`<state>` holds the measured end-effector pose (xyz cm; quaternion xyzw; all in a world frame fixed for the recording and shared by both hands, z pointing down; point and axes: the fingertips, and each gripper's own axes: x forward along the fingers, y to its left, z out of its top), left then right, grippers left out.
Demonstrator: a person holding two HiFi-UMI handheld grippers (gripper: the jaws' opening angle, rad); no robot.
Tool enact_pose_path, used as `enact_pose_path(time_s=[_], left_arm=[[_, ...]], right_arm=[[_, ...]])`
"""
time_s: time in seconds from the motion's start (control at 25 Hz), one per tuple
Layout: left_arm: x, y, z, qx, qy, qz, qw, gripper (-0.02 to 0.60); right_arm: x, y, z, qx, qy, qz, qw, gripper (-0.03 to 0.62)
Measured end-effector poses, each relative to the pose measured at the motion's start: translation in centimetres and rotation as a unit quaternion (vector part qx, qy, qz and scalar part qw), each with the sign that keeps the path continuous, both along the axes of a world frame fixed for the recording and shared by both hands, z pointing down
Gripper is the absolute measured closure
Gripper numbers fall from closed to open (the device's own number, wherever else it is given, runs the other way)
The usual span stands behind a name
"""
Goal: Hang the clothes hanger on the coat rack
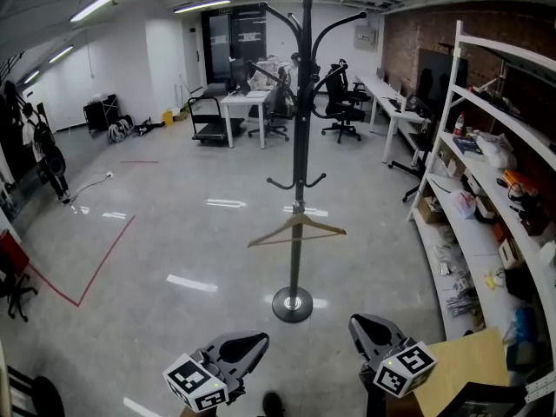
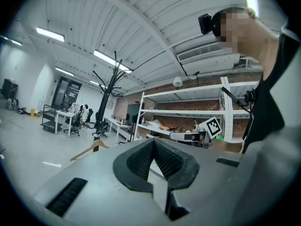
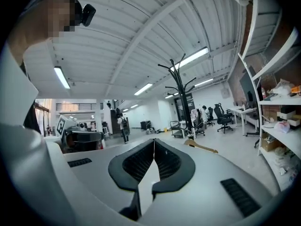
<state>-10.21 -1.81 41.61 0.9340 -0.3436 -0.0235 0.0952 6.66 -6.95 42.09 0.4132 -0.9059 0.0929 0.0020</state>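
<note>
Grey floor [image 1: 174,241] before us, our left tongs [image 1: 246,347] low, pressed together on nothing, wooden clothes hanger [image 1: 297,229] hanging at the black coat rack [image 1: 301,137] pole beneath its lower hooks, our right tongs [image 1: 366,327] likewise pressed together, empty, white shelving [image 1: 483,243] rightmost.

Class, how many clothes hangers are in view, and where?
1. The wooden hanger hangs at the coat rack pole, just below its lower hooks. More could be hidden on the cluttered shelves.
</note>
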Motion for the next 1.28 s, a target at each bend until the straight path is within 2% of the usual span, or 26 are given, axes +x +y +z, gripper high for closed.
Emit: enact_pose_path(time_s=[0.16,0.32,0.48,0.6,1.0,1.28], left_arm=[[1.6,3.6,0.3,-0.015,0.006,-0.022,0.9996,0.583],[3.7,7.5,1.4,-0.032,0.006,-0.028,0.9991,0.583],[4.3,11.4,0.7,-0.005,-0.005,-0.040,0.9992,0.583],[4.1,13.8,0.3,0.000,-0.013,-0.052,0.9985,0.583],[1.3,21.7,1.8,-0.009,-0.025,-0.042,0.9988,0.583],[-3.1,29.4,2.9,-0.017,-0.021,-0.037,0.9990,0.583]], right_arm=[[1.7,4.7,-0.3,0.016,0.019,-0.008,1.000,0.589],[3.9,8.7,0.5,0.006,0.016,-0.011,1.000,0.588],[5.3,11.9,0.5,0.000,0.004,-0.005,1.000,0.588],[5.4,13.8,0.4,-0.004,0.000,-0.011,1.000,0.589],[2.9,20.3,-0.2,0.007,-0.007,0.000,1.000,0.589],[-0.4,27.7,0.4,-0.003,-0.009,0.020,1.000,0.588]])
